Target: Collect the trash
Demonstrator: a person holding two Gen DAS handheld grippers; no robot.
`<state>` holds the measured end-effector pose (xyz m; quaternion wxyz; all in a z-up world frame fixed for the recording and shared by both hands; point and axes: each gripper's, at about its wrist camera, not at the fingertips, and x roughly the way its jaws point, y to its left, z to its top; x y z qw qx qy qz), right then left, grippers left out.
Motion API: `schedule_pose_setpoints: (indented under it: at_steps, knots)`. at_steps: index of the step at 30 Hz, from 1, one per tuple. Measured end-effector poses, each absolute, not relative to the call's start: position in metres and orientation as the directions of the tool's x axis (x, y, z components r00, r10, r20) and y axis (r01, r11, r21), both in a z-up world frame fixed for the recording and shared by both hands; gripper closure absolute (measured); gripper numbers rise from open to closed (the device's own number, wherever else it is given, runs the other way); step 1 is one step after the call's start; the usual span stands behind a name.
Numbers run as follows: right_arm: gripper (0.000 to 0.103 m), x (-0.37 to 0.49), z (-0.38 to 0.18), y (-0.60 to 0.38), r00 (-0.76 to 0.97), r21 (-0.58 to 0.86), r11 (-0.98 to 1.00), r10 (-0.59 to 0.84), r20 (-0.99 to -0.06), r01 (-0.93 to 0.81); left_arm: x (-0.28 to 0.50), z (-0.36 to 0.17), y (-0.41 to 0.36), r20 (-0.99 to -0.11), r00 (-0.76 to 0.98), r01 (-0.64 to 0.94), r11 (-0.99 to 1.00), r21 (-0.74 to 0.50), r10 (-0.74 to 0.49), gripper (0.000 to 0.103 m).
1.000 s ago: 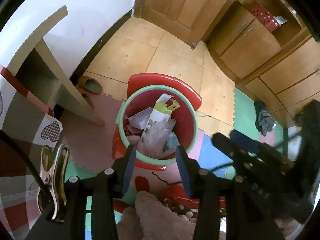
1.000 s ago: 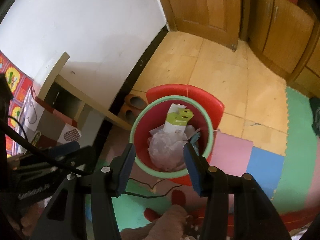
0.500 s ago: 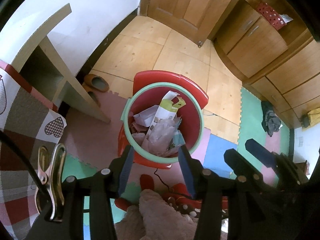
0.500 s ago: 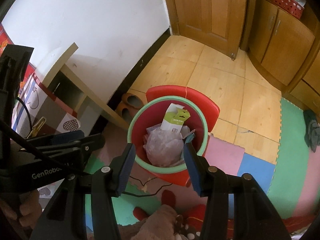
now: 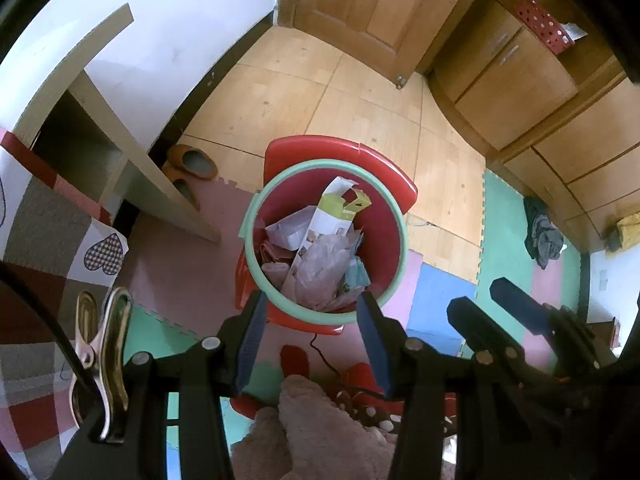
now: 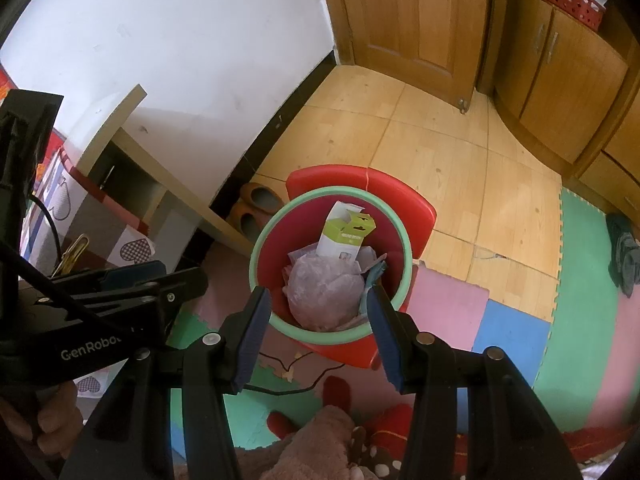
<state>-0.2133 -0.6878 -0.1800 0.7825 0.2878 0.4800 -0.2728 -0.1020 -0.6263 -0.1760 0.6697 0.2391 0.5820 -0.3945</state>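
A red trash bin with a green rim (image 5: pixel 256 204) (image 6: pixel 402 236) stands on the floor below both grippers. It holds a green and white carton (image 5: pixel 336 212) (image 6: pixel 344 232), a crumpled clear plastic bag (image 5: pixel 324 268) (image 6: pixel 324 284) and paper scraps. My left gripper (image 5: pixel 314 336) is open and empty, high above the bin's near rim. My right gripper (image 6: pixel 318 328) is open and empty, also above the near rim. The right gripper also shows at the right of the left wrist view (image 5: pixel 496 312), and the left gripper at the left of the right wrist view (image 6: pixel 160 276).
A table edge with a checked cloth (image 5: pixel 44 232) and a metal clip (image 5: pixel 104 352) lies at the left. Brown slippers (image 5: pixel 192 160) sit by the wall. Coloured foam mats (image 6: pixel 580 300) cover the floor; a dark cloth (image 5: pixel 540 232) lies at the right. Wooden door and cabinets stand behind.
Both grippers have risen and drawn back a little, so the bin looks smaller and lower. The right gripper has moved away to the right in the left wrist view.
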Motion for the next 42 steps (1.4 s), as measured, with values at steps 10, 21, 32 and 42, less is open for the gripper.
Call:
schedule_pose_setpoints:
  at_steps: [10,21,32,42]
  knots:
    - [0.052,-0.2145,-0.1817,-0.6892,0.389,0.190,0.685,-0.148,-0.909,0.704,-0.1029,-0.1768,-0.6279,-0.969,0.014,0.807,0.575,-0.136,-0.248,0.054]
    - [0.052,-0.2139,-0.1814,-0.6899,0.389,0.190,0.685,-0.148,-0.909,0.703,-0.1027,-0.1759,-0.6286,-0.969,0.014,0.807,0.575,-0.135,-0.247,0.054]
    - [0.052,-0.2139,-0.1816,-0.6905,0.389,0.190,0.685,-0.147,-0.909,0.703,-0.1042,-0.1761,-0.6292,-0.969,0.014,0.805,0.577,-0.134,-0.245,0.054]
    - [0.052,-0.2144,-0.1818,-0.6915,0.389,0.189,0.686,-0.147,-0.909,0.702,-0.1055,-0.1778,-0.6279,-0.970,0.021,0.807,0.577,-0.127,-0.242,0.054]
